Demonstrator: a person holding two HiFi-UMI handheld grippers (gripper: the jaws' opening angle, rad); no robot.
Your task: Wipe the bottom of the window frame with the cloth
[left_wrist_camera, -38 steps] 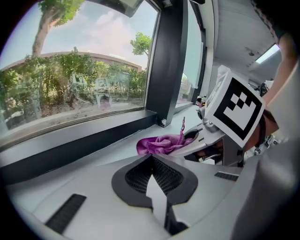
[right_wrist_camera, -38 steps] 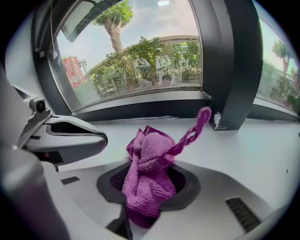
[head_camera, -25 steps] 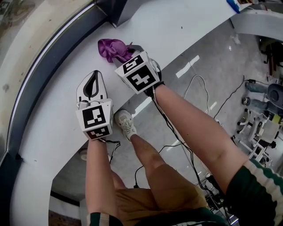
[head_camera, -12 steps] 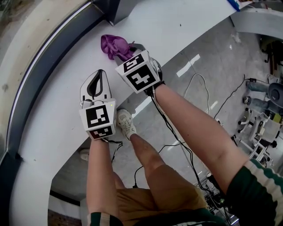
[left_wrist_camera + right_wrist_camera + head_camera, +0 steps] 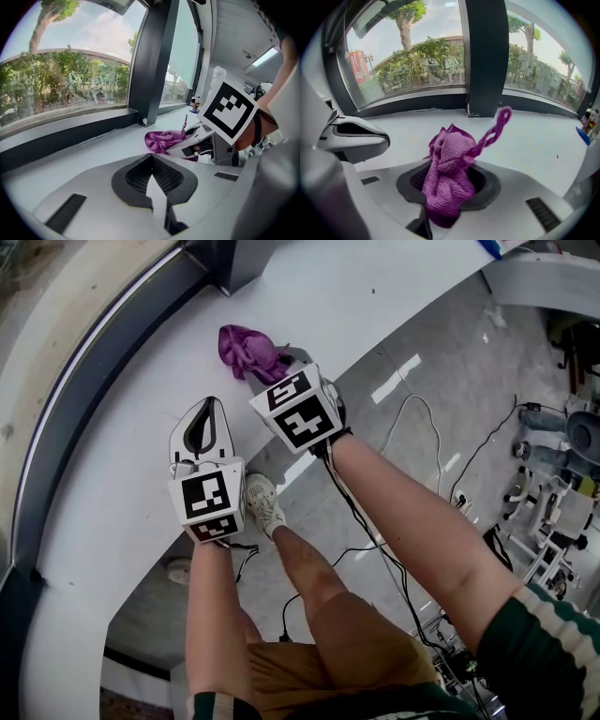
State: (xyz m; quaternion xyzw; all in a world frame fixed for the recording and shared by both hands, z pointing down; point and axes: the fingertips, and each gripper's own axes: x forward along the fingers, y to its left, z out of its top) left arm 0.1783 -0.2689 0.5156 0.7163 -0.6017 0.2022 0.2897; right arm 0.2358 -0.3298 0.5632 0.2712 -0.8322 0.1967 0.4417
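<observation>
A purple cloth (image 5: 249, 350) is bunched on the white window ledge (image 5: 112, 474), and my right gripper (image 5: 281, 364) is shut on it. In the right gripper view the cloth (image 5: 450, 180) fills the jaws, with a loop sticking up to the right. My left gripper (image 5: 202, 418) rests on the ledge beside it, shut with nothing held; its jaws (image 5: 152, 180) meet in the left gripper view, where the cloth (image 5: 164, 139) lies ahead to the right. The dark bottom of the window frame (image 5: 89, 371) curves along the ledge's far side.
A dark upright frame post (image 5: 484, 56) stands on the ledge ahead of the right gripper. Below the ledge's near edge are a grey floor with cables (image 5: 412, 427), the person's legs and a shoe (image 5: 265, 502). Equipment (image 5: 553, 474) stands at the right.
Both grippers have shifted slightly to the right along the ledge, the right one carrying the purple cloth with it.
</observation>
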